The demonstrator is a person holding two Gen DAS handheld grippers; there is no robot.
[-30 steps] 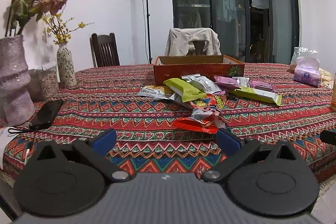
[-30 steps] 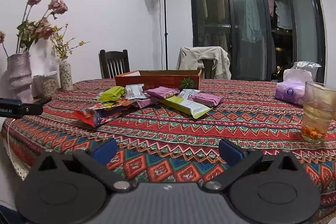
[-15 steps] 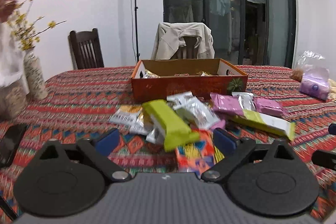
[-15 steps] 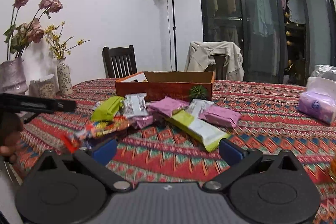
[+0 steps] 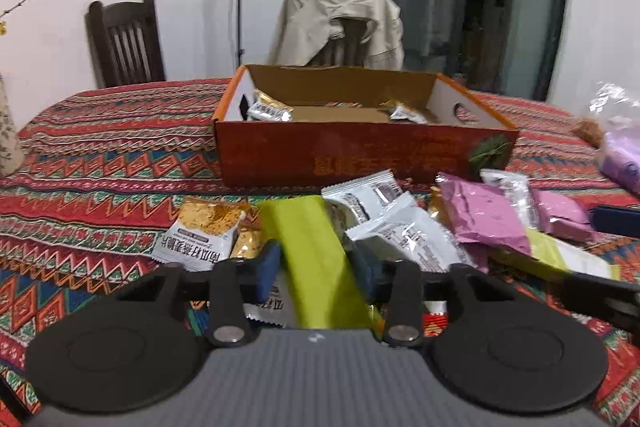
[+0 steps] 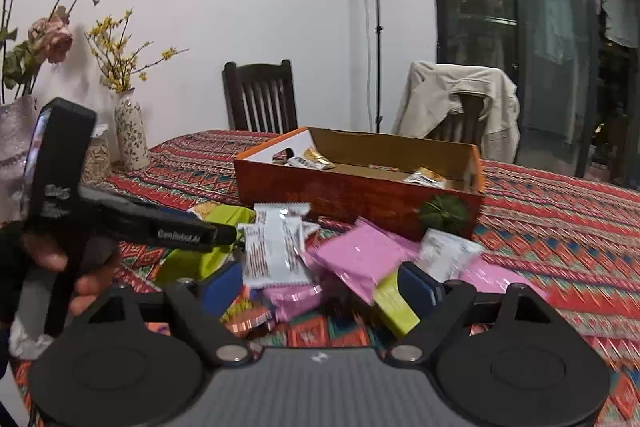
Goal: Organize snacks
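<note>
Left hand-held gripper (image 5: 316, 269): its blue pads flank the green snack bar (image 5: 316, 259) on both sides, narrowed around it; whether they already press the wrapper is hard to tell, as the lower frame is soft with blur.
Right hand-held gripper (image 6: 318, 287): spread wide and holding nothing, low over the pile with the white packet (image 6: 276, 251) and a pink packet (image 6: 360, 263) just ahead of its tips.
Snack pile: loose packets lie overlapped on the bench (image 5: 100, 163) directly in front of the box, so each must be lifted off the others one by one.
Green snack bar position: lengthwise along the left tool's axis, on top of the heap, which suits a side pinch across its narrow width.
Cardboard box (image 5: 360, 155): open-topped, standing just behind the pile; two small packets already rest inside, one near each end, leaving most of the floor free.
Neighbours: a gold packet (image 5: 204, 231) sits just left of the bar, silver packets to its right.
Step judged: taking hold of the bar for transfer into the box.
Risk: a slick wrapper may slip, or drag a neighbour along.
</note>
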